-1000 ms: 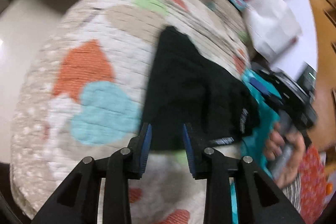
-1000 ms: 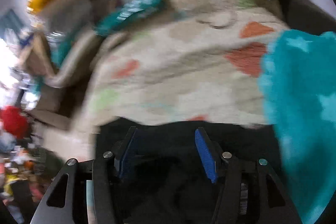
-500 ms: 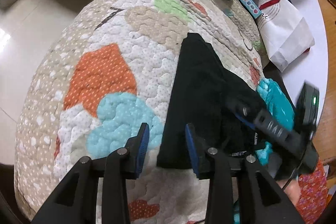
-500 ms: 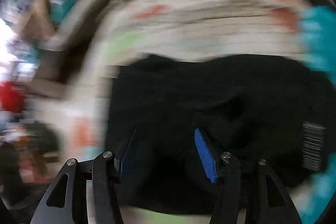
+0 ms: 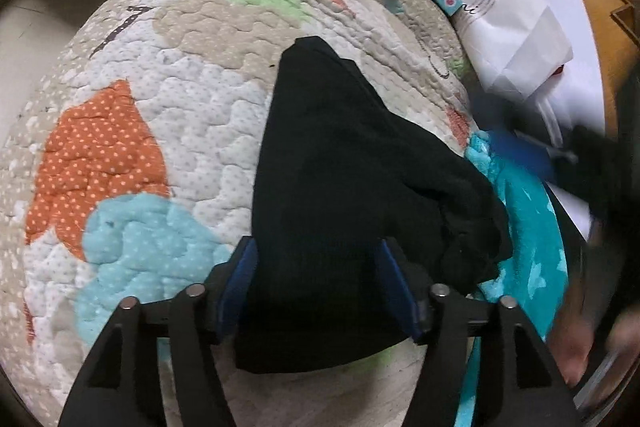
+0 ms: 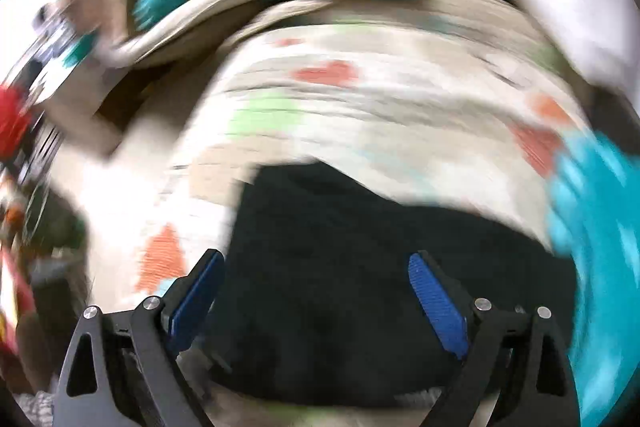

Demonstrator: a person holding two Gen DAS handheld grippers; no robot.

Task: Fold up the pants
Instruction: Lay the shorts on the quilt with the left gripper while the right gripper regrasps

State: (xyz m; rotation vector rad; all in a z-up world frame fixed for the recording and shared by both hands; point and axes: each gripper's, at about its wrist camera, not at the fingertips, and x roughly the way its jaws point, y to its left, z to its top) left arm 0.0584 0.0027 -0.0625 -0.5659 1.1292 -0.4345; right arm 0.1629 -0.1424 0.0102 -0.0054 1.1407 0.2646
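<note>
Both grippers' fingers just widened – apart | black pants (image 5: pixel 344 163) lie between left fingers (image 5: pixel 240 267), unclamped

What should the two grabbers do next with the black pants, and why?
Probably lower and pinch the near edge. The black pants lie bunched on the quilt, and both the left gripper and right gripper, jaws just opened, hang over them holding nothing.

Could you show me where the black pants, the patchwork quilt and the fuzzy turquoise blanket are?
black pants (image 5: pixel 344 163): left wrist view, middle of the cloth.
patchwork quilt (image 5: pixel 100 155): left wrist view, orange patch.
turquoise blanket (image 5: pixel 532 227): left wrist view, its fuzzy surface.
</note>
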